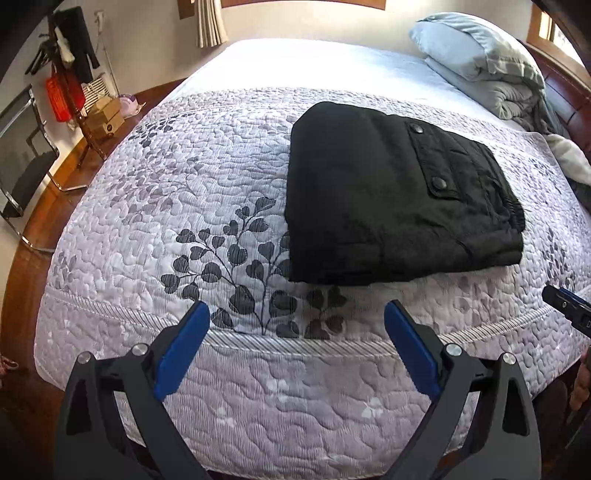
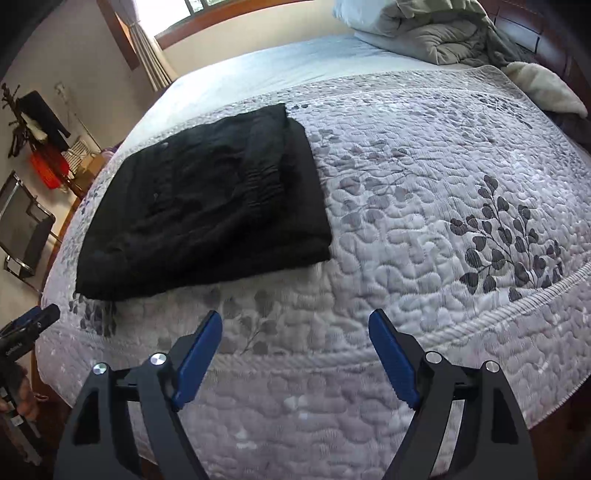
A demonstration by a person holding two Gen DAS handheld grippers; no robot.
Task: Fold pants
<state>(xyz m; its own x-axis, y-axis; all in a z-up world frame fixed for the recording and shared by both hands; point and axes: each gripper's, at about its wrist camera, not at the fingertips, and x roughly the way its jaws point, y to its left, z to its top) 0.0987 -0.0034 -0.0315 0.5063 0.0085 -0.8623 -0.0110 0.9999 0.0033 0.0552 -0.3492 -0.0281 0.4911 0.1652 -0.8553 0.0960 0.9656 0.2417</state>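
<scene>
The black pants (image 1: 391, 195) lie folded into a compact rectangle on the quilted bedspread (image 1: 207, 173), pocket flap with two snaps facing up. They also show in the right wrist view (image 2: 207, 199), to the left. My left gripper (image 1: 297, 314) is open and empty, held over the bed's near edge just short of the pants. My right gripper (image 2: 295, 325) is open and empty, over the near edge to the right of the pants. The right gripper's tip shows at the left view's right edge (image 1: 567, 301); the left gripper's tip shows at the right view's left edge (image 2: 33, 321).
A pillow (image 1: 461, 48) and a rumpled grey duvet (image 2: 443, 33) lie at the head of the bed. A chair (image 1: 22, 162), a coat rack (image 1: 70, 44) and boxes (image 1: 105, 116) stand on the floor left of the bed.
</scene>
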